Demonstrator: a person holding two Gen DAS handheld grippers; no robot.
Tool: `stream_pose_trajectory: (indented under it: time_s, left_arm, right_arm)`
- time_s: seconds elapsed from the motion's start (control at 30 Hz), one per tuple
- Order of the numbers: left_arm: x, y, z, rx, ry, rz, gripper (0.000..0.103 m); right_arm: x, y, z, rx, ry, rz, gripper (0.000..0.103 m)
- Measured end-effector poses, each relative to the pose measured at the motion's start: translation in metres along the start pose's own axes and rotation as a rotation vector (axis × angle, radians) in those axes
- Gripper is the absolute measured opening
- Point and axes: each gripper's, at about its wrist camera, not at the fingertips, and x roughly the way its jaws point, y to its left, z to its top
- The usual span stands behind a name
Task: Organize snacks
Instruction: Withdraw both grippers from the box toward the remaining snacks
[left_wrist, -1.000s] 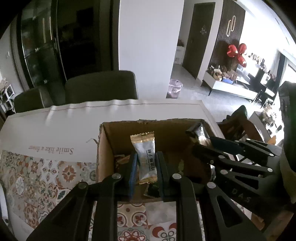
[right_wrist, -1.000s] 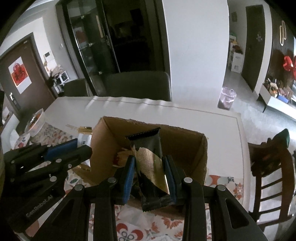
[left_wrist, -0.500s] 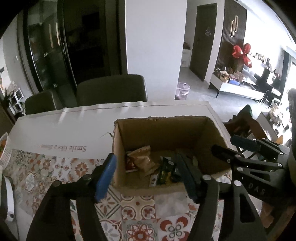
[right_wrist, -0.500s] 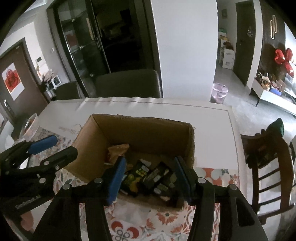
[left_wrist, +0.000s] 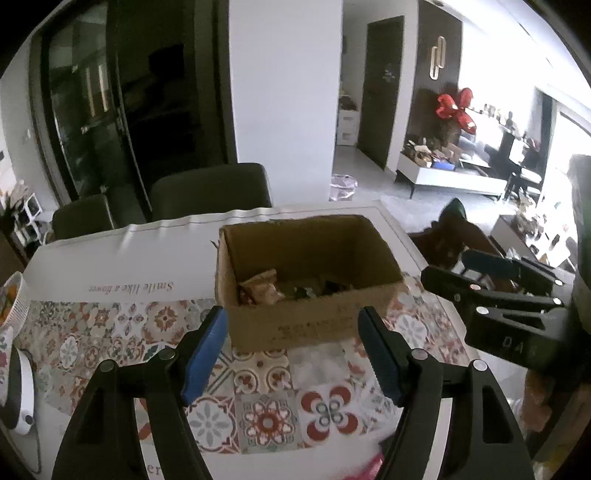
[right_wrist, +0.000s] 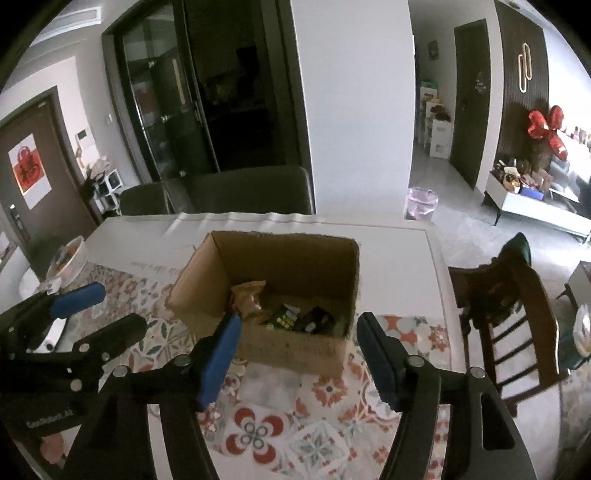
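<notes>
An open cardboard box (left_wrist: 310, 291) sits on the table (left_wrist: 122, 258), its near half on a patterned tile-print mat (left_wrist: 266, 391) and its far half on the plain white cover. Inside it lie the snacks: a tan crinkled packet (left_wrist: 260, 286) against the left wall and a cluster of dark and green wrapped packets (right_wrist: 306, 317) toward the right. The left tool (left_wrist: 291, 336) hovers just in front of the box with its blue-padded fingers (left_wrist: 205, 350) spread wide and nothing between them. The right tool (right_wrist: 297, 343) hangs beside it on the near side of the box, equally wide open and empty-handed. Each tool shows at the edge of the other's view. A white bowl (right_wrist: 68, 258) stands at the left edge of the table, dark upholstered chairs (left_wrist: 210, 192) line the far side, and a wooden chair (right_wrist: 513, 306) stands off to the right
</notes>
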Motion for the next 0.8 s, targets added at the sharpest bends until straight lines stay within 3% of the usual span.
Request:
stream_pose_trajectory:
  time_s: [0.43,0.8]
  left_arm:
    - [-0.041,-0.029,-0.052,0.115,-0.024,-0.011,0.08]
    - [-0.044,-0.048,-0.105,0.209,0.023,-0.036,0.081]
  right_arm:
    - [-0.043,0.002,-0.057,-0.015,0.02,-0.025,0.066]
    - [-0.042,0.002,-0.112,-0.031,0.12,-0.023,0.066]
